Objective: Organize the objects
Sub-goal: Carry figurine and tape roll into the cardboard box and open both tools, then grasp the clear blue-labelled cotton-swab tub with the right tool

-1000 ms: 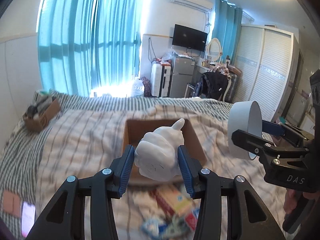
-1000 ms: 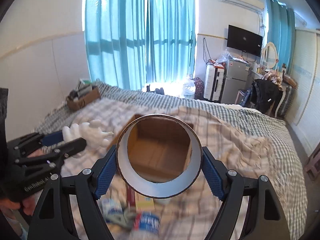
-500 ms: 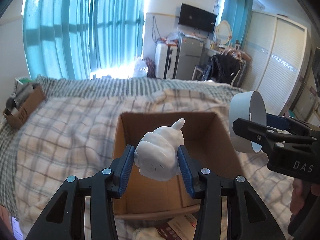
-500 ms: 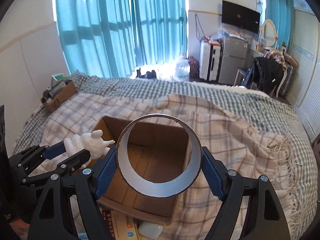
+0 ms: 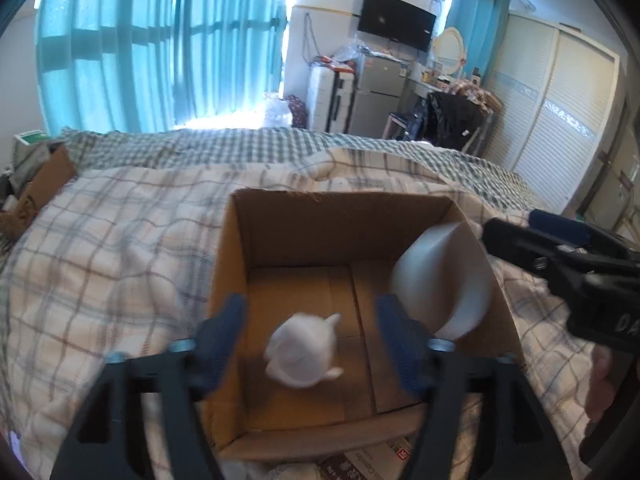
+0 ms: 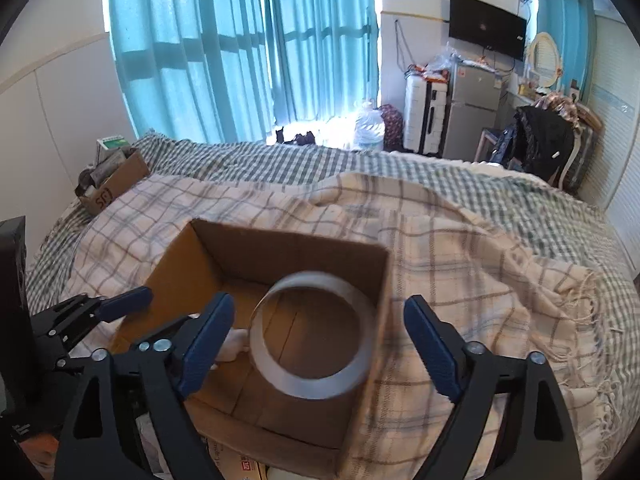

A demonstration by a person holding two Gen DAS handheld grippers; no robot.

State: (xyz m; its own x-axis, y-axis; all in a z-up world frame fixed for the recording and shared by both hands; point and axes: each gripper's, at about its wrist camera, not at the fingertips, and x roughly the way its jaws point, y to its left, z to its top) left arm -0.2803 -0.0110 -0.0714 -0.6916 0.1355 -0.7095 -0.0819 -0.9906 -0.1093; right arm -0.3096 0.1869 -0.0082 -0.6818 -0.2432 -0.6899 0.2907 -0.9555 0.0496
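Both pairs of jaws are spread wide, with nothing held. Under the left gripper [image 5: 310, 338], a blurred white plaster fist figurine [image 5: 301, 356] is seen inside the open brown cardboard box [image 5: 228, 276] on the plaid blanket [image 5: 112, 248]. Only from the right gripper [image 6: 316, 344] is the hollow of the white tape ring [image 6: 316, 386] shown (also blurred), inside the box near its right wall.

Two brown cardboard boxes (a large open one [image 5: 344, 264] and a smaller one [image 6: 116, 188] near the wall), one white thumbs-up figurine [image 5: 302, 350], one white tape ring [image 6: 316, 334].
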